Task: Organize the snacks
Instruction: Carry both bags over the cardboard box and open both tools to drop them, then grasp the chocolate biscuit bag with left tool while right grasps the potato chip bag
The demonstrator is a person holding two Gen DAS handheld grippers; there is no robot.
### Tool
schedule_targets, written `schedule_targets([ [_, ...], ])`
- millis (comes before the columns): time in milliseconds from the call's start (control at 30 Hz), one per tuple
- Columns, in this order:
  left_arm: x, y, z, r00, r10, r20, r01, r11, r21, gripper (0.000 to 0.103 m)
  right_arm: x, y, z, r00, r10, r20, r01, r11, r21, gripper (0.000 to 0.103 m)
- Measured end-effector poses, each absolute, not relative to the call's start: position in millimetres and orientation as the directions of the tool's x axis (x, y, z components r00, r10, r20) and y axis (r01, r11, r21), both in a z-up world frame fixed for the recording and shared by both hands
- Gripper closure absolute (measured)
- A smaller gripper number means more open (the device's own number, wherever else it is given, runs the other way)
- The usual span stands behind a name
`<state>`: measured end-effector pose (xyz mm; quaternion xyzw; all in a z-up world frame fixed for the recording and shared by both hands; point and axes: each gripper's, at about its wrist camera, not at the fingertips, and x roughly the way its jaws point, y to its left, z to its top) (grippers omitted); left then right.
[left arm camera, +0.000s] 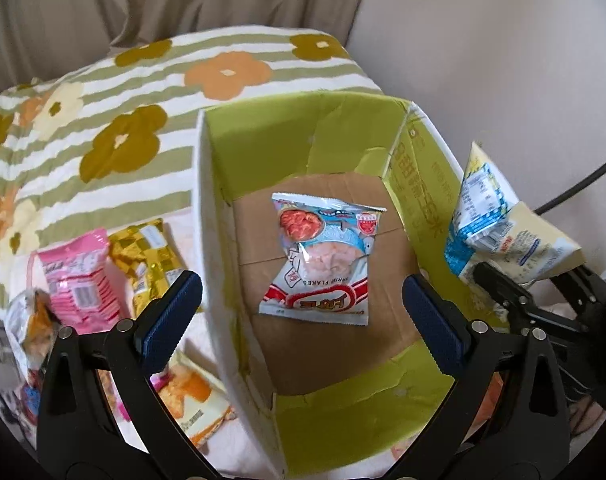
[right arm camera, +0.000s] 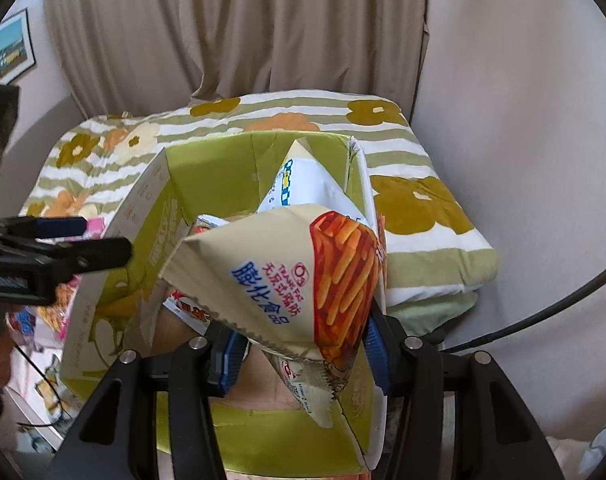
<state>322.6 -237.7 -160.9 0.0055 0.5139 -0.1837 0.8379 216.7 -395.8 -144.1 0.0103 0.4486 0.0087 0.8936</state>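
hanging over the green box (left arm camera: 303, 136) where a shrimp packet (left arm camera: 321, 260) is lying, the left gripper (left arm camera: 299, 312) is gaping empty while the right gripper (right arm camera: 299, 344) is pinching two bags (right arm camera: 303, 264) that are risking slipping outside the rim.

Floral striped quilt (left arm camera: 103, 128), beige curtain (right arm camera: 239, 28), framed picture (right arm camera: 11, 48), black cable (right arm camera: 543, 332)
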Motion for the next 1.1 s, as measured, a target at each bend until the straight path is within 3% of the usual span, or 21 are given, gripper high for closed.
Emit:
schedule_targets([
  [200, 312, -223, -154, 0.443, -0.281, -0.852, 0.273, 0.947, -0.171, 0.003, 218, -400, -149, 0.6, 0.022, -0.8, 0.002, 1.0, 0.029, 0.05],
  [267, 308, -221, -152, 0.456, -0.281, -0.845, 0.267, 0.948, -0.172, 0.003, 219, -400, -149, 0.607, 0.039, -0.793, 0.0, 0.999, 0.05, 0.033],
  [300, 305, -220, -150, 0.46, -0.282, -0.842, 0.264, 0.949, -0.174, 0.003, 218, -402, -148, 0.616, 0.058, -0.786, -0.005, 0.998, 0.07, 0.008],
  [333, 302, -219, -149, 0.467, -0.28, -0.839, 0.259, 0.95, -0.173, 0.003, 216, -401, -148, 0.622, 0.069, -0.78, -0.009, 0.997, 0.081, 0.0],
  [833, 256, -198, -117, 0.564, -0.28, -0.777, 0.204, 0.959, -0.197, 0.003, 180, -400, -114, 0.734, 0.143, -0.664, -0.094, 0.99, 0.109, 0.0],
  [1100, 220, -151, -88, 0.649, -0.19, -0.736, 0.139, 0.982, -0.13, 0.003, 168, -366, -85, 0.758, 0.182, -0.626, -0.205, 0.978, 0.035, 0.0],
])
